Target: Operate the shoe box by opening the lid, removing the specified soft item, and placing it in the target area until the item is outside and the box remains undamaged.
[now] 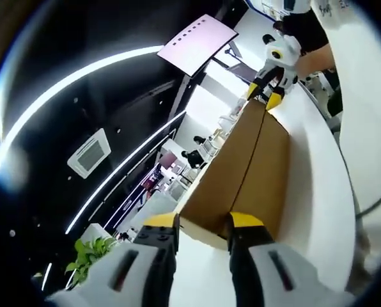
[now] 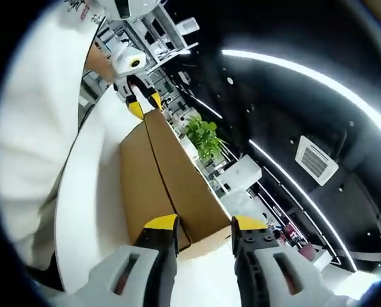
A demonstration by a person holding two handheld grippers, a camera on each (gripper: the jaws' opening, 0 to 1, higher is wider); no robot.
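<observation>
Shoe box [image 1: 248,169] lengthwise between both tongs, lid shut

A: The shoe box [image 1: 241,173] between the two tools looks like plain brown cardboard, matt and smooth, with a crisp folded edge along the lid.

B: And the left tool [image 1: 203,233]?

A: White moulded plastic with a slight sheen, black jaws capped in yellow that looks rubbery. The right tool [image 2: 205,235] has the same finish.

B: What about the surface under the box?

A: The tabletop [image 1: 312,192] beyond the left tool's jaws is white, smooth and semi-glossy. The ceiling [image 2: 293,115] past the right tool is dark and glossy, mirroring the light strips.
</observation>
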